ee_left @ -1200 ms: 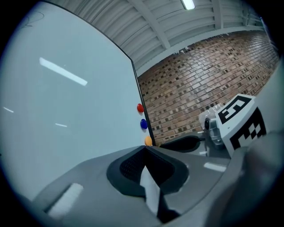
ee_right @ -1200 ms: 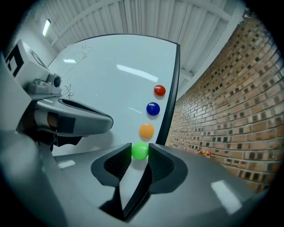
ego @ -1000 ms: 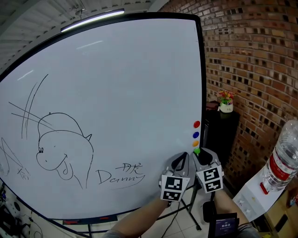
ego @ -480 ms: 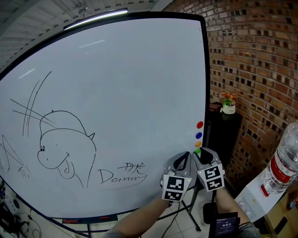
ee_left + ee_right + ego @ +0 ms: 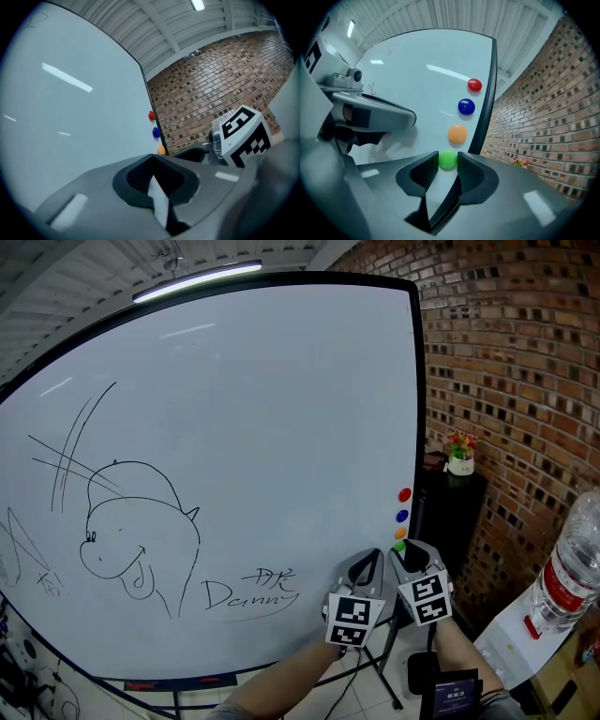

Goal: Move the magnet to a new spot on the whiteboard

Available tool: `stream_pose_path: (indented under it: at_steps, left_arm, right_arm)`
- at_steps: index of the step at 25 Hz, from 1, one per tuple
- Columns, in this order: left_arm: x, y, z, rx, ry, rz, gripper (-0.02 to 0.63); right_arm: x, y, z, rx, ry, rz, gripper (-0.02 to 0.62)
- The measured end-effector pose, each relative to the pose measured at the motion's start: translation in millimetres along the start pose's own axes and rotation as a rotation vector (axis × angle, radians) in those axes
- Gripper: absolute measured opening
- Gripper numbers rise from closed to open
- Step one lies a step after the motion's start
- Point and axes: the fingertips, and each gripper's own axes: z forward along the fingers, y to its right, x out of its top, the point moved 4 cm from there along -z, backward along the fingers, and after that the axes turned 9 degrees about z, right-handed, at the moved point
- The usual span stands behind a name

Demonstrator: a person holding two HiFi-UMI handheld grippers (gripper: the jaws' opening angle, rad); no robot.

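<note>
A column of round magnets sits near the right edge of the whiteboard point(image 5: 234, 427): red point(image 5: 404, 495), blue point(image 5: 402, 517), orange point(image 5: 400, 532) and, lowest, the green magnet point(image 5: 397, 546). My right gripper point(image 5: 401, 555) reaches level to the board. In the right gripper view the green magnet point(image 5: 448, 160) sits between the fingertips of that gripper point(image 5: 448, 162), touching both, and still lies on the board. My left gripper point(image 5: 372, 559) hovers just to the left, jaws together and empty point(image 5: 153, 157). Its view shows the red point(image 5: 151, 115), blue point(image 5: 156, 132) and orange point(image 5: 161, 149) magnets.
Marker drawings and a signature point(image 5: 246, 591) fill the board's lower left. A brick wall point(image 5: 525, 381) stands at right, with a black cabinet and small flower pot point(image 5: 459, 454). A water bottle point(image 5: 567, 568) is at the far right. The board's stand legs point(image 5: 380, 667) are below.
The head view has drifted slightly, so the board and drawings sit a little further right. Both grippers stay where they were by the green magnet.
</note>
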Motion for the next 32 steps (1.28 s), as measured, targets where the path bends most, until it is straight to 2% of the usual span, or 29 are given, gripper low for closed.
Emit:
stream_pose_path:
  at_steps: [7,12,15,17,23,32]
  left_arm:
    - [3,-2,-4,0.006,0.007,0.007,-0.002]
    - [-4,-6,-11,0.013,-0.002,-0.007,-0.002]
    - [-8,-9,-20,0.020,-0.007,-0.026,-0.002]
    - [-8,-9,-30,0.022,-0.005,-0.033,-0.002]
    - [0,-17,-83,0.036,0.006,-0.039,-0.002]
    - [5,-72,-211,0.121,-0.022,-0.033,-0.002]
  right_arm:
    - [1,1,-4,0.006,-0.002,-0.001,0.172]
    - [7,-8,-16,-0.003,0.019,-0.016,0.167]
    - [12,-21,-28,-0.009,0.040,-0.006,0.115]
    - [17,-33,-38,-0.010,0.052,0.002,0.011]
    - [44,-94,-62,0.048,0.099,0.057,0.006]
    - [89,-225,-87,0.140,0.144,0.064,0.006]
